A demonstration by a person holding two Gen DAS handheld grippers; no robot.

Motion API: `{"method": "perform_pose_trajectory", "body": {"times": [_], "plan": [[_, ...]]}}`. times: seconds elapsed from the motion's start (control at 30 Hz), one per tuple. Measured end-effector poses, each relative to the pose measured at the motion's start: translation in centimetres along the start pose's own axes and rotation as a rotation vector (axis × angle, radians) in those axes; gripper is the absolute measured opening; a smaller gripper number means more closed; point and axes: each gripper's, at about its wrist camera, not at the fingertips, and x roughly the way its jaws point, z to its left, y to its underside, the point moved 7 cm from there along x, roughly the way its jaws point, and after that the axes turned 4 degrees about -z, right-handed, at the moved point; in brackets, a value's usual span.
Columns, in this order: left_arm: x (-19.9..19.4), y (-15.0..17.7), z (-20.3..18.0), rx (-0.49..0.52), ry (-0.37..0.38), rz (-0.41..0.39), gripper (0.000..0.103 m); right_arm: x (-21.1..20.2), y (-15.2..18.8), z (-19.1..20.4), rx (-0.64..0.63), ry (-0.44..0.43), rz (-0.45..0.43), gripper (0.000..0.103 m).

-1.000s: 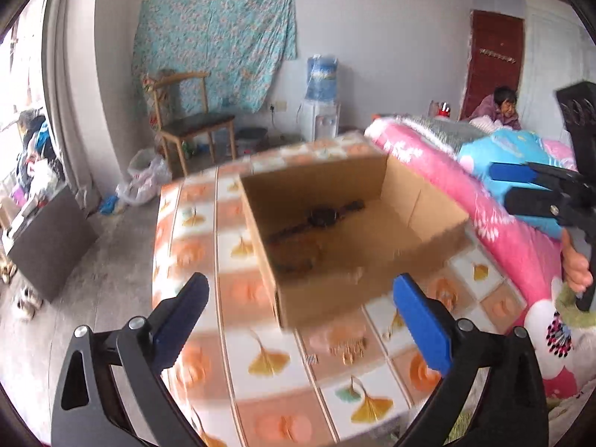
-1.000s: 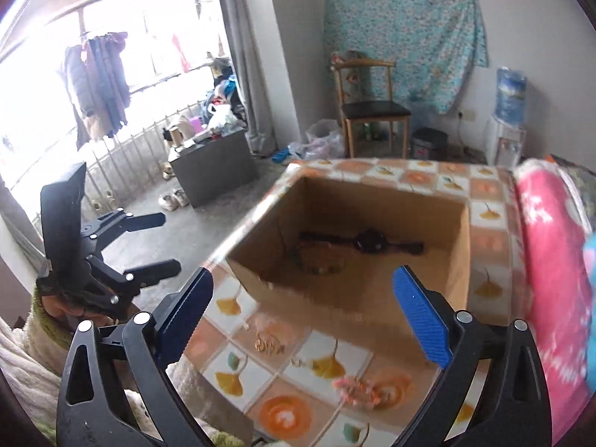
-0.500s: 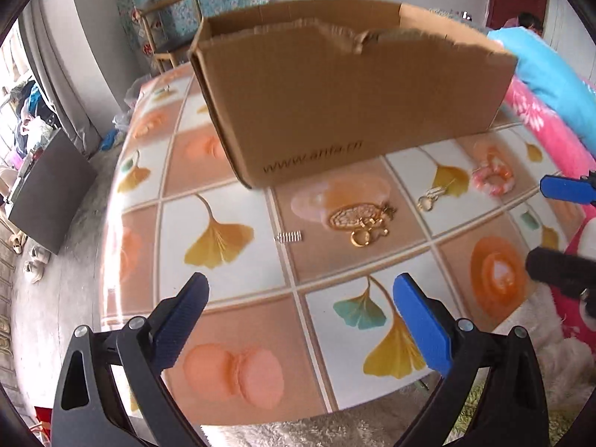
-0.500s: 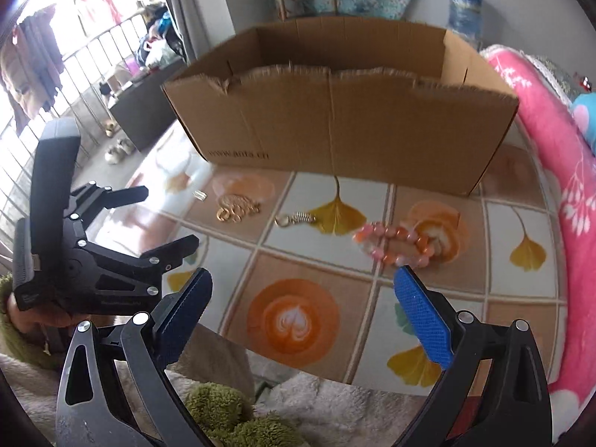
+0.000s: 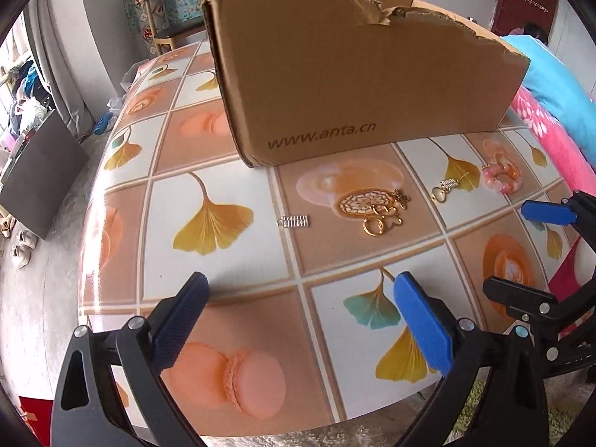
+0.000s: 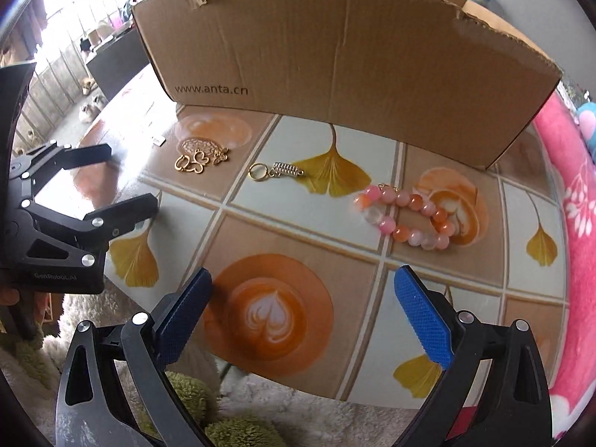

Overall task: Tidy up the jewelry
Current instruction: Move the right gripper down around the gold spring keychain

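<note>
1. Cardboard box [image 5: 357, 74] fills upper frame in left wrist view; gold pendants [image 5: 372, 208] centre-right, silver charm [image 5: 294, 221] centre. My left gripper [image 5: 301, 320] jaws wide, empty.
2. Right wrist view: pink bead bracelet [image 6: 406, 216] centre-right, keyring charm [image 6: 275, 170] centre. My right gripper [image 6: 303, 314] jaws wide, empty.

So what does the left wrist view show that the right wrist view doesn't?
Only the left wrist view shows the wooden chair behind the box and the silver comb charm clearly.

Only the right wrist view shows the pink bead bracelet close up and the bright window railing.

Both show the cardboard box, the gold pendant cluster, the gold ring charm and both hand-held grippers, left and right, open and empty.
</note>
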Motion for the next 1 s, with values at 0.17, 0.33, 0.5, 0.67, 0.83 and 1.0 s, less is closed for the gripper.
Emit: {"method": "perform_pose_trajectory", "body": {"times": [0.17, 0.33, 0.5, 0.67, 0.83, 1.0], "plan": [[-0.2, 0.1, 0.0, 0.014, 0.010, -0.010, 0.098, -0.2, 0.0, 0.0, 0.001, 0.000, -0.001, 0.095], [-0.1, 0.0, 0.0, 0.022, 0.018, -0.009, 0.098, 0.1, 0.2, 0.1, 0.008, -0.004, -0.005, 0.095], [-0.1, -0.2, 0.0, 0.022, 0.018, -0.019, 0.098, 0.4, 0.0, -0.1, 0.012, -0.004, -0.015, 0.095], [-0.3, 0.1, -0.1, 0.022, 0.016, -0.026, 0.098, 0.5, 0.2, -0.6, -0.014, -0.025, -0.020, 0.095], [-0.2, 0.0, 0.0, 0.026, 0.019, -0.011, 0.098, -1.1, -0.4, -1.0, -0.044, -0.101, -0.070, 0.095], [-0.3, 0.2, 0.0, 0.028, 0.023, -0.028, 0.098, -2.8, -2.9, -0.8, -0.146, -0.131, -0.145, 0.095]]}}
